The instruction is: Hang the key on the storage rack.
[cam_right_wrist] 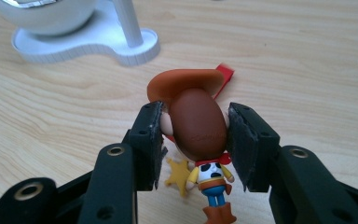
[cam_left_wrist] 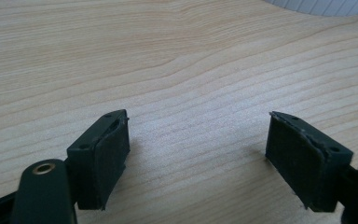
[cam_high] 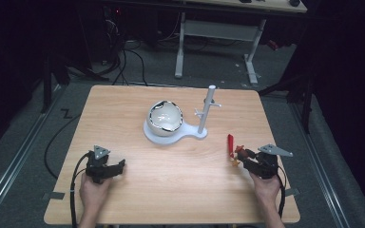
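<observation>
A small cowboy figure (cam_right_wrist: 198, 126) with a brown hat, a gold star and a red strap (cam_right_wrist: 223, 74) hangs head-up between the pads of my right gripper (cam_right_wrist: 195, 140), which is shut on its head. In the high view this gripper (cam_high: 240, 156) is near the table's right front, with the figure (cam_high: 237, 153) and its red strap (cam_high: 230, 144) just above the wood. My left gripper (cam_high: 119, 165) rests at the left front. Its jaws (cam_left_wrist: 198, 154) stand wide open over bare wood with nothing between them.
A white stand (cam_high: 190, 134) sits at the table's middle back, carrying a shiny round bowl (cam_high: 165, 116) and an upright post (cam_high: 205, 111) with short pegs. Its base (cam_right_wrist: 98, 44) lies beyond the figure in the right gripper view. Dark floor and cables surround the wooden table (cam_high: 123, 102).
</observation>
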The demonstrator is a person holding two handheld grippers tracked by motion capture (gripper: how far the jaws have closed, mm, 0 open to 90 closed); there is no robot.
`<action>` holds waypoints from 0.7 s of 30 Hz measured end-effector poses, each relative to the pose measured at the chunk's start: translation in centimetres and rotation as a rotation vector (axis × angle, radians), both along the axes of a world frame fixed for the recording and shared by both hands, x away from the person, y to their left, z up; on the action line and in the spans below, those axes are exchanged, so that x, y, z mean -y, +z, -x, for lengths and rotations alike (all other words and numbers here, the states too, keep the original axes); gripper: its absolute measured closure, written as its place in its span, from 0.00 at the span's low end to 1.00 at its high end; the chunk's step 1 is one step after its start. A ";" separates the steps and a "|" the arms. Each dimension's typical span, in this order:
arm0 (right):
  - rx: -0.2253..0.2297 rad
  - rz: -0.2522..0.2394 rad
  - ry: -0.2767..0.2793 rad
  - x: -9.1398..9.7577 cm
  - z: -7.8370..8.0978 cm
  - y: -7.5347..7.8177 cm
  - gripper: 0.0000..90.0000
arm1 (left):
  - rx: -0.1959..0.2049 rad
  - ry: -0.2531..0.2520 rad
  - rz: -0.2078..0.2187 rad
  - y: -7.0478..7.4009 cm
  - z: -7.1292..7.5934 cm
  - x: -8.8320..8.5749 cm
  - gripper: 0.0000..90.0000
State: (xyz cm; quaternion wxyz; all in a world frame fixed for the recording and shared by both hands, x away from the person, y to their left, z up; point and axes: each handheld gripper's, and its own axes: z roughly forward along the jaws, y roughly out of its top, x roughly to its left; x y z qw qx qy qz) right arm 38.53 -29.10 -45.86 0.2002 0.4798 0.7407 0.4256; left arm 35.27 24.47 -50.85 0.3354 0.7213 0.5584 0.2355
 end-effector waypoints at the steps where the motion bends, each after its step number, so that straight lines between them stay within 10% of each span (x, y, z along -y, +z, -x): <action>1: 0.007 -0.003 0.002 0.1 0.0 0.3 0.63 | 0.000 0.000 0.001 0.0 0.0 0.0 0.24; 21: 0.096 -0.074 0.000 0.8 -0.1 4.5 0.64 | 0.000 0.000 0.000 0.0 0.0 0.0 0.24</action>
